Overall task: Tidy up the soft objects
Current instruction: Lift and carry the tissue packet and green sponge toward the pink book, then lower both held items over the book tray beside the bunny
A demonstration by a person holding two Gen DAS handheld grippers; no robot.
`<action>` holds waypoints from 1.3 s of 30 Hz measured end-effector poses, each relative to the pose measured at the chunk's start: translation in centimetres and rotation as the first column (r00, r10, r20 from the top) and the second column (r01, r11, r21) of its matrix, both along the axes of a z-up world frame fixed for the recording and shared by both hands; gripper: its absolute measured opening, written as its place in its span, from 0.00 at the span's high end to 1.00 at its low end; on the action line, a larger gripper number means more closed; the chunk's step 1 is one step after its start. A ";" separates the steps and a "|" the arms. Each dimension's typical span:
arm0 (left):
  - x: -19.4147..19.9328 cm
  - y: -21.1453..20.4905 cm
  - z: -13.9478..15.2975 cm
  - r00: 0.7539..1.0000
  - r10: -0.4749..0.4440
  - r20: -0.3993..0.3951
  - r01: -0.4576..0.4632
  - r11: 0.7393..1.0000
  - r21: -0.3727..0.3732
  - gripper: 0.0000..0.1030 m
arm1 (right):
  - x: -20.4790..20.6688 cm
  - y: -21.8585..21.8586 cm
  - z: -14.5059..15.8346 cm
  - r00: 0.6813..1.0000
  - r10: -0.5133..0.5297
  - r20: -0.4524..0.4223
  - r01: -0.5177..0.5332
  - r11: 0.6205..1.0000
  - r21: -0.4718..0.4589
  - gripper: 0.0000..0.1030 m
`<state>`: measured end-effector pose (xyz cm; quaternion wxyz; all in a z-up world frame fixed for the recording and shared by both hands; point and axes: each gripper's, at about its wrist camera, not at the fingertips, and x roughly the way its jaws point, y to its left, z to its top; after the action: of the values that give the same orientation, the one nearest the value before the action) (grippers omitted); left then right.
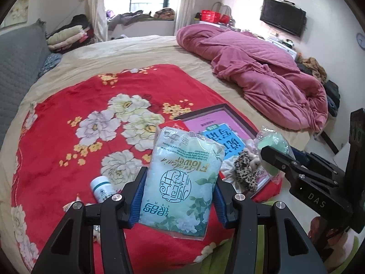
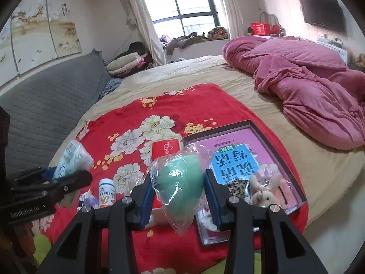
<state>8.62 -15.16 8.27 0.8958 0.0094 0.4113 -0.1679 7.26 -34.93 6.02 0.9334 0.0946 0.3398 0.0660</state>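
- The left tool (image 1: 179,191) grips a pale blue tissue pack (image 1: 182,180) with a flower print; its blue pads press both sides of the pack, and the pack is held up above the red floral blanket (image 1: 68,114).
- The right tool (image 2: 180,193) grips a green soft object in a clear plastic bag (image 2: 180,178); the pads close on the bag from both sides, and it is lifted above the blanket too.
- In the left wrist view the right tool shows at the right edge with the green bag in it.
- Under the tools, on the blanket, a small white bottle (image 2: 106,193) stands upright.
- To the right lies an open flat box (image 2: 282,153) with a pink and blue booklet (image 2: 237,162) inside.
- A small plush rabbit (image 2: 262,194) and a leopard-print item (image 1: 245,171) lie at the near end of this box.
- A red packet (image 2: 165,148) lies on the blanket just beside the far left corner of the box.
- Farther away, a crumpled pink quilt (image 1: 262,73) lies on the beige bed (image 1: 141,48).
- At the far wall there are a window (image 2: 182,4) and a television (image 1: 282,19).
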 end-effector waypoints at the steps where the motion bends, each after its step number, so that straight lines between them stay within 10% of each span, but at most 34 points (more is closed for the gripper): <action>1: 0.0 -0.4 0.0 1.000 -0.006 -0.002 0.006 1.000 -0.001 0.49 | -0.1 -0.4 0.1 1.000 -0.008 0.003 0.008 1.000 0.000 0.60; 39: 1.3 -16.7 -4.8 0.959 -0.263 -0.104 0.267 0.964 0.018 0.49 | -1.5 -13.4 -0.6 0.971 -0.239 -0.004 0.239 0.971 -0.014 0.60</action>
<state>9.95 -31.89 3.49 0.8430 0.0700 0.4538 -0.2801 5.73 -48.34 5.38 0.9343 0.1287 0.3288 -0.0493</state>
